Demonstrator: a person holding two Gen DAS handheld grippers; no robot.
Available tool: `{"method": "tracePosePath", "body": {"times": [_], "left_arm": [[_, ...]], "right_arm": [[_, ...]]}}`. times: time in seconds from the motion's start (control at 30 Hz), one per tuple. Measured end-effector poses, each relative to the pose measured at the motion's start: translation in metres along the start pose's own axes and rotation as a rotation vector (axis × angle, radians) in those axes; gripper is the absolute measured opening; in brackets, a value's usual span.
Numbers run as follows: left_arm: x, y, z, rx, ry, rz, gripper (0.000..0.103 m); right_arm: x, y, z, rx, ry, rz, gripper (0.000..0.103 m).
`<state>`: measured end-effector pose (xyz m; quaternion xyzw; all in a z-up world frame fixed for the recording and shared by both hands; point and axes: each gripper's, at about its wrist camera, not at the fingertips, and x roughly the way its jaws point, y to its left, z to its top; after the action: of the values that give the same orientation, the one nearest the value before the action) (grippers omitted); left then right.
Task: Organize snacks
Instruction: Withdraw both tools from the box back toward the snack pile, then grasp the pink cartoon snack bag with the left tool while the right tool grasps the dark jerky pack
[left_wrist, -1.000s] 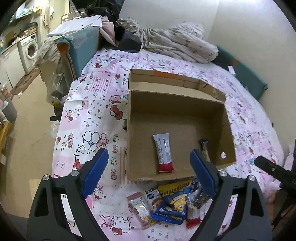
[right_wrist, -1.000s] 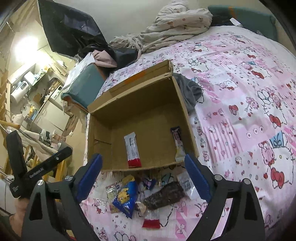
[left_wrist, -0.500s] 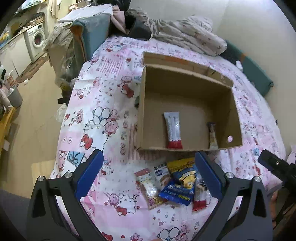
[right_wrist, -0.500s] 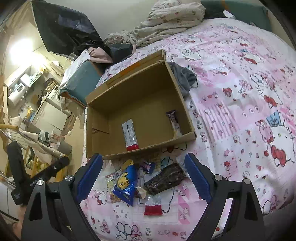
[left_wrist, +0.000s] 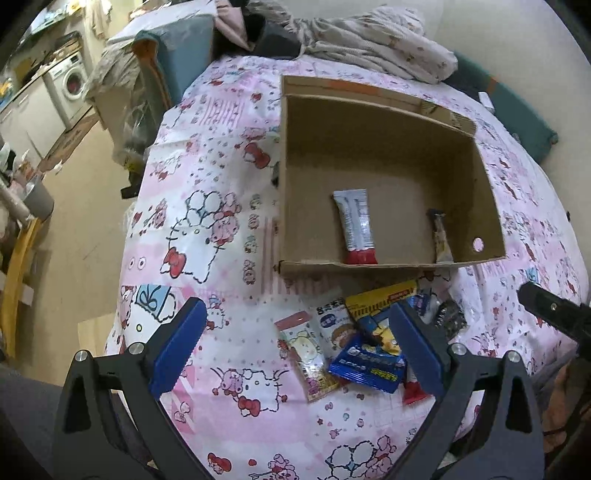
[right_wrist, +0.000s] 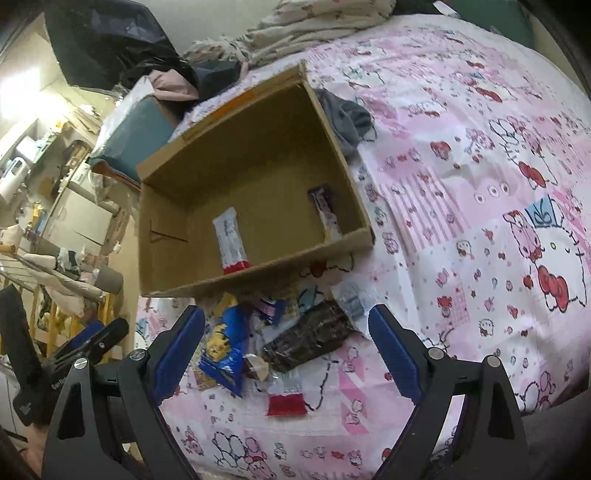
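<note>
An open cardboard box (left_wrist: 376, 264) (right_wrist: 255, 275) lies on the pink patterned bed. Inside it are a white-and-red bar (left_wrist: 356, 225) (right_wrist: 232, 245) and a thin dark-topped stick pack (left_wrist: 441, 240) (right_wrist: 327, 212). A pile of snacks lies in front of the box: a blue packet (left_wrist: 369, 363) (right_wrist: 225, 349), a yellow packet (left_wrist: 384, 299), a pink-topped pack (left_wrist: 308, 354), a dark brown pack (right_wrist: 308, 339) and a red-ended bar (right_wrist: 286, 397). My left gripper (left_wrist: 295, 349) is open and empty above the pile. My right gripper (right_wrist: 286, 349) is open and empty above the pile.
Crumpled bedding (left_wrist: 373, 48) and a teal box (left_wrist: 177, 55) lie behind the cardboard box. A grey cloth (right_wrist: 347, 122) lies by the box's right wall. The bed's left edge drops to the floor (left_wrist: 74, 229). A washing machine (left_wrist: 72, 86) stands far left.
Both grippers have pulled back from the box toward the bed's near edge, so the snack pile now lies between their fingers. Both stay open and empty.
</note>
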<state>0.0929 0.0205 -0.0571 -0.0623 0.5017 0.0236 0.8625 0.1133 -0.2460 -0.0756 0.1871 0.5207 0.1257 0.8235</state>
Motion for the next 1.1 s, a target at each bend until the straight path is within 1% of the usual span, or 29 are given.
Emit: {"method": "tracePosePath", "body": {"times": [0.17,0.23,0.3,0.37,0.47,0.5,0.6,0.67,0.8,0.87,0.93,0.97,1.0,1.1], "left_arm": [[0.011,0.021,0.001,-0.096,0.041,0.026,0.097],[0.018,0.027,0.000,-0.125,0.069,0.021,0.094],[0.029,0.029,-0.003,-0.140,0.113,0.013,0.080],[0.049,0.030,-0.007,-0.174,0.182,0.008,0.075],[0.075,0.030,-0.017,-0.230,0.282,-0.012,0.058],[0.084,0.026,-0.021,-0.235,0.313,-0.010,0.055],[0.099,0.014,-0.028,-0.216,0.351,-0.004,0.053],[0.107,0.007,-0.030,-0.198,0.371,-0.008,0.050],[0.120,-0.007,-0.043,-0.112,0.439,0.049,0.050],[0.119,-0.012,-0.048,-0.066,0.436,0.076,0.050],[0.118,-0.014,-0.049,-0.053,0.436,0.084,0.040],[0.116,-0.015,-0.050,-0.048,0.435,0.087,0.028],[0.115,-0.015,-0.050,-0.046,0.436,0.091,0.022],[0.112,-0.016,-0.049,-0.049,0.443,0.075,0.022]], "right_arm": [[0.001,-0.005,0.002,0.040,0.007,0.020,0.092],[0.003,-0.005,0.003,0.046,0.010,0.023,0.092],[0.005,-0.004,0.004,0.047,0.017,0.023,0.092],[0.007,-0.003,0.004,0.048,0.022,0.029,0.092],[0.008,-0.002,0.004,0.044,0.024,0.029,0.092],[0.008,-0.002,0.004,0.041,0.022,0.026,0.092],[0.006,-0.003,0.004,0.041,0.017,0.022,0.092],[0.006,-0.005,0.004,0.044,0.018,0.018,0.092],[0.005,-0.011,0.005,0.067,0.015,0.011,0.092],[0.005,-0.013,0.005,0.076,0.016,0.002,0.092],[0.009,-0.017,0.005,0.094,0.030,-0.006,0.092],[0.011,-0.020,0.005,0.107,0.042,-0.007,0.092],[0.015,-0.023,0.004,0.124,0.059,-0.009,0.092],[0.032,-0.036,-0.001,0.216,0.133,0.001,0.092]]}}
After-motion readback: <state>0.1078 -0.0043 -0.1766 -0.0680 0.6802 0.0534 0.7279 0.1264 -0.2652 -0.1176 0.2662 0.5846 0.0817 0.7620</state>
